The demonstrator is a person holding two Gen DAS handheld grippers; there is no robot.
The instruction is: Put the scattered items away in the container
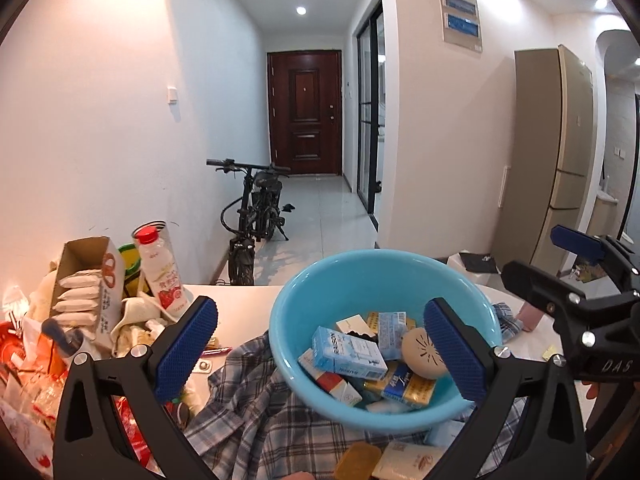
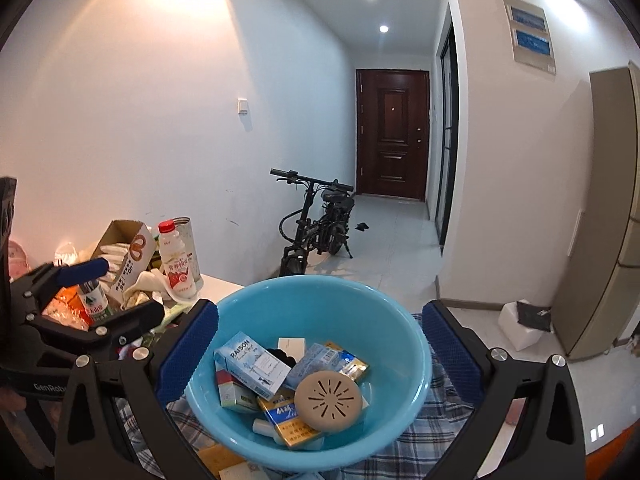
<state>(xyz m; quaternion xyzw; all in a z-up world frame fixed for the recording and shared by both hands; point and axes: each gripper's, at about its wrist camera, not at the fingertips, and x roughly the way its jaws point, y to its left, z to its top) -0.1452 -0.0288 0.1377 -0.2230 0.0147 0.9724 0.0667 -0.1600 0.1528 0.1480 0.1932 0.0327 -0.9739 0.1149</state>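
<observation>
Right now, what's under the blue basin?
The blue basin sits on a plaid cloth spread over the table. A few small packets lie on the cloth at its near edge. Whatever lies directly beneath the basin's base is covered.

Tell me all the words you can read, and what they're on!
"RAISON": pale blue box in the bowl.
"DAS": right claw body, seen from the left wrist.
"GenRob", cut off: left claw body, seen from the right wrist.
Bottle label, carton print and yellow packs: too blurred to read.
</observation>
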